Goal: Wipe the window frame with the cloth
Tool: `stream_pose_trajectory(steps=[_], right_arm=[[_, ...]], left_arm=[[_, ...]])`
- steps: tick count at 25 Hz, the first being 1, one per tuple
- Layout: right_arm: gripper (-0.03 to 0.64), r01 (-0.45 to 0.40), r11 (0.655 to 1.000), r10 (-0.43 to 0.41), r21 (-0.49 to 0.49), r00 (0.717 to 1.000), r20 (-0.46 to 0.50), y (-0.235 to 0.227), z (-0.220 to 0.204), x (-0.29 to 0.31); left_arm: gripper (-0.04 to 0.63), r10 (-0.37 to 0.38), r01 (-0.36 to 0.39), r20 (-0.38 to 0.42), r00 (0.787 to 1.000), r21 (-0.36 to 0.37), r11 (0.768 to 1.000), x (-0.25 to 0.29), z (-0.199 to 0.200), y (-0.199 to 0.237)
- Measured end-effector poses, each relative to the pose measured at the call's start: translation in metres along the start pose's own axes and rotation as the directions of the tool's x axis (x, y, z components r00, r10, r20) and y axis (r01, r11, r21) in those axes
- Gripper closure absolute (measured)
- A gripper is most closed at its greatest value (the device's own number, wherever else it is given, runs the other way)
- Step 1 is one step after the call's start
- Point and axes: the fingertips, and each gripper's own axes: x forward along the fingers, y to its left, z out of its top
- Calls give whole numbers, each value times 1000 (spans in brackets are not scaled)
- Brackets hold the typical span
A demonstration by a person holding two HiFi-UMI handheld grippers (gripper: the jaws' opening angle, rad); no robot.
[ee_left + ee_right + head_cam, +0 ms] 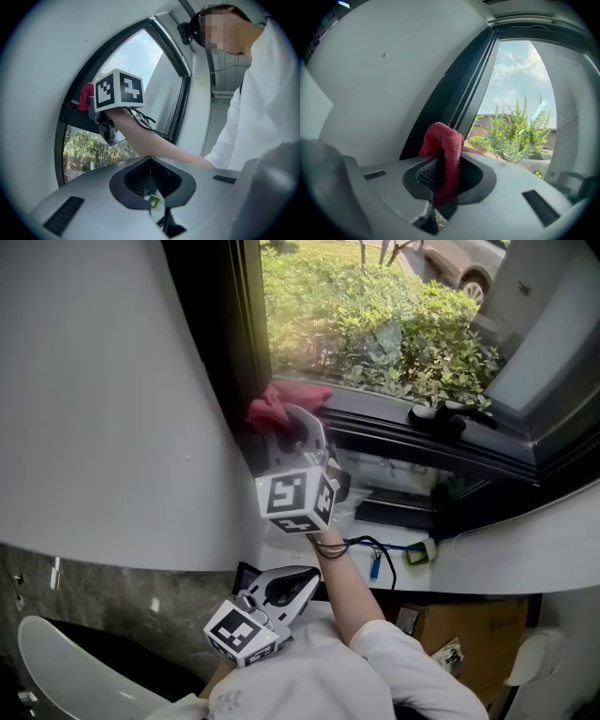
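Head view: the right gripper (292, 425) reaches up to the lower left corner of the dark window frame (424, 442). The red cloth (277, 408) is bunched at its tip, right at the corner where the frame's upright meets the sill. The left gripper (298, 583) hangs lower, close to the person's white sleeve (375, 662) and well apart from the cloth.

Left gripper view: the left gripper (150, 158) has its 2 jaws together at the tips with nothing between them. Beyond it, the right gripper (108, 129) is held out on a bare forearm (154, 150). The cloth (86, 96) shows as a red lump past the gripper's marker cube (118, 91), against the window frame (182, 96).

Right gripper view: the right gripper (449, 158) is clamped on the cloth (440, 138). A fold runs down between the 2 jaws and a rounded wad stands out above them. The wad sits before the window frame (457, 101), beside the white wall (370, 79); whether it touches cannot be told here.
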Motion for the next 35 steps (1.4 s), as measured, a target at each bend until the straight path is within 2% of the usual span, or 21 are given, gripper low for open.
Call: stream_pose_trajectory(steps=[35], right_arm=[[551, 53, 999, -53, 12, 998, -28, -29, -18, -22]], left_arm=[[585, -59, 59, -30, 998, 0, 998, 5, -8, -11]])
